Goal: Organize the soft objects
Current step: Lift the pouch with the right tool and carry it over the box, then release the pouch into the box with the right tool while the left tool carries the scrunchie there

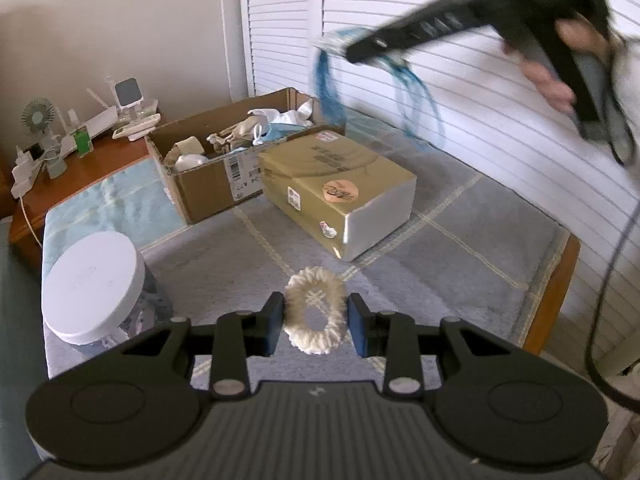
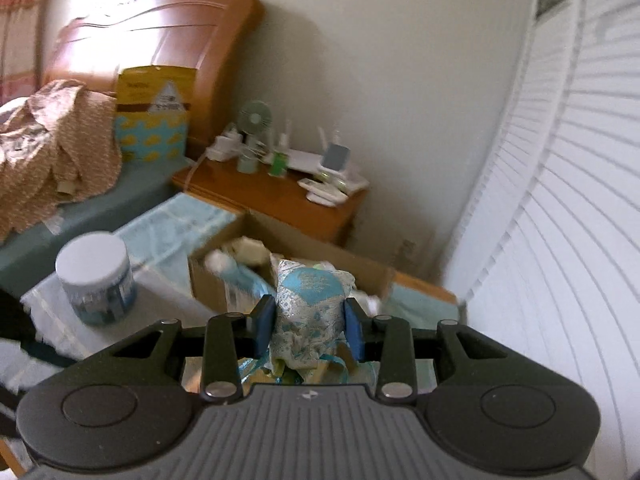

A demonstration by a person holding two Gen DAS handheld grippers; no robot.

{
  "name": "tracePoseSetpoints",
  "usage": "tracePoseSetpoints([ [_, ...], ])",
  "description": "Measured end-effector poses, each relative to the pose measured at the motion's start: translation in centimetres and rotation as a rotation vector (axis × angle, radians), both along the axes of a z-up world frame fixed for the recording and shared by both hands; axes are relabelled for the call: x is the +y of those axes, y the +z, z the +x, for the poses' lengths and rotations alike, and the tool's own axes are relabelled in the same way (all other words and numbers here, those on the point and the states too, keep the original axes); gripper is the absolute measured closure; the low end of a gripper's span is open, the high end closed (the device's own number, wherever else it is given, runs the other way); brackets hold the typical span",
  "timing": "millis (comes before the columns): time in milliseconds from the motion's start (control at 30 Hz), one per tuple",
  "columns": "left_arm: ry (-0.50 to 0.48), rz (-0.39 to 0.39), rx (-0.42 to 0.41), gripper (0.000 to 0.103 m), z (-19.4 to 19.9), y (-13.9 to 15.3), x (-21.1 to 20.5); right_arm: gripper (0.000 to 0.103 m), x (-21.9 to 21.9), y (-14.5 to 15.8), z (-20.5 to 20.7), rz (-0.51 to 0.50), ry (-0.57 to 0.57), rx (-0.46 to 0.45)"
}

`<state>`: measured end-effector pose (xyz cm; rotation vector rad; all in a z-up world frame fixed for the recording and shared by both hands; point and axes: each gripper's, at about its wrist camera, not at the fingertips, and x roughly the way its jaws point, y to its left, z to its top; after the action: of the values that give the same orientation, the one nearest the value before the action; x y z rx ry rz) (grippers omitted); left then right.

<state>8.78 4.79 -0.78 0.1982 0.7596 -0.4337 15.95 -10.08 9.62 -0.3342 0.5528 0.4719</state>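
Left tool (image 1: 316,322): fingers set to either side of a cream scrunchie (image 1: 316,310), pads at its outer edges; whether they grip it or only flank it cannot be told. The scrunchie is low over the grey cloth on the desk (image 1: 460,240).

Right tool (image 2: 308,328): clenched on a blue-and-silver brocade sachet (image 2: 310,304), held above the open cardboard box (image 2: 208,276). Blue tassel cords (image 1: 416,104) hang beneath it.

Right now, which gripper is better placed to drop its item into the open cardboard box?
Right. The right gripper holds the blue brocade pouch in the air near the open cardboard box. The left gripper is low over the mat, its jaws around the cream scrunchie, farther from the box.
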Motion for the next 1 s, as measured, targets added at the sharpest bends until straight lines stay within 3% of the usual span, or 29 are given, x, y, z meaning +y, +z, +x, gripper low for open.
tracePoseSetpoints([
  [233,0.045,-0.038,-0.006,0.070,0.3,0.3,0.4,0.061,3.3,1.2,6.0,0.013,0.133,0.045],
  [500,0.091,-0.053,-0.003,0.070,1.4,0.5,0.6,0.061,7.3,0.4,11.2,-0.025,0.295,0.079],
  [667,0.131,-0.048,0.012,0.070,2.2,0.0,0.8,0.061,9.3,-0.9,14.1,-0.075,0.380,0.109],
  [967,0.151,-0.047,0.036,0.070,3.3,-0.6,0.7,0.061,10.3,-4.1,16.3,-0.267,0.412,0.075],
  [1000,0.149,-0.046,0.038,0.070,3.4,-0.7,0.7,0.057,10.1,-4.4,16.4,-0.276,0.412,0.081],
])
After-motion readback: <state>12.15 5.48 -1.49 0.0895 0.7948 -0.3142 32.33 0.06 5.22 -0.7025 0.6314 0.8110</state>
